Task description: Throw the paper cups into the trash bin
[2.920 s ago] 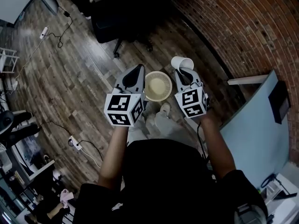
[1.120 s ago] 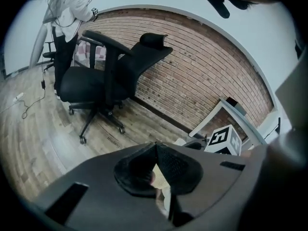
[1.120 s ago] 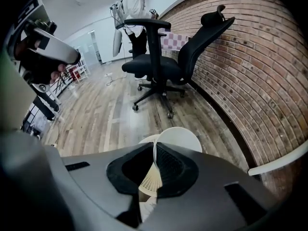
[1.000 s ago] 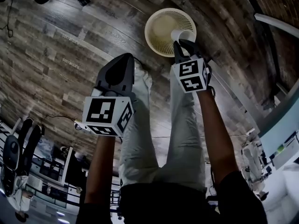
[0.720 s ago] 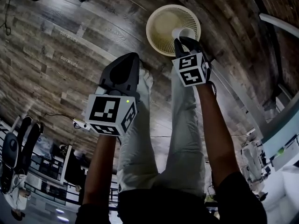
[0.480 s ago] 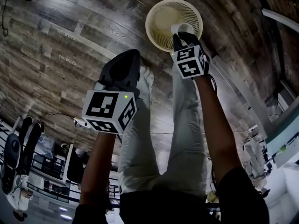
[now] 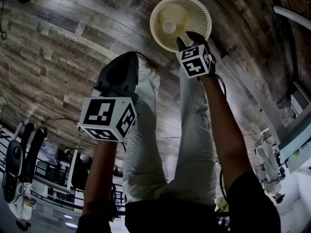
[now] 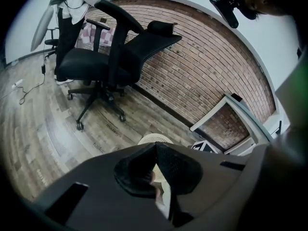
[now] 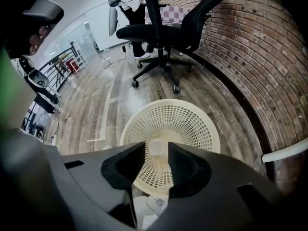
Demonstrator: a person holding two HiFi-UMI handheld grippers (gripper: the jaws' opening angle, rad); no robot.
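- The right tool [image 9: 156,152] hangs steeply downward over the trash bin [image 7: 201,12], at the upper middle of the head view. Its jaws have just been opening and now stand apart, with nothing pressed between the pads.
- The paper cup [image 7: 168,26] is inside the bin near its centre, mouth up. In the right gripper view it shows pale through the gap between the jaws, but it lies below them and clear of both.
- The left tool [image 8: 155,147] sits at the middle left of the head view, above the wooden floor [image 7: 58,42] and away from the bin. Its jaw tips are together and I see no cup in them.
- Judged from this, one cup's drop is done: it is released and within the cream mesh wall.
- What is left is unclear. No other paper cup shows in any view, so either the task is finished or further cups lie out of sight and have yet to be fetched.
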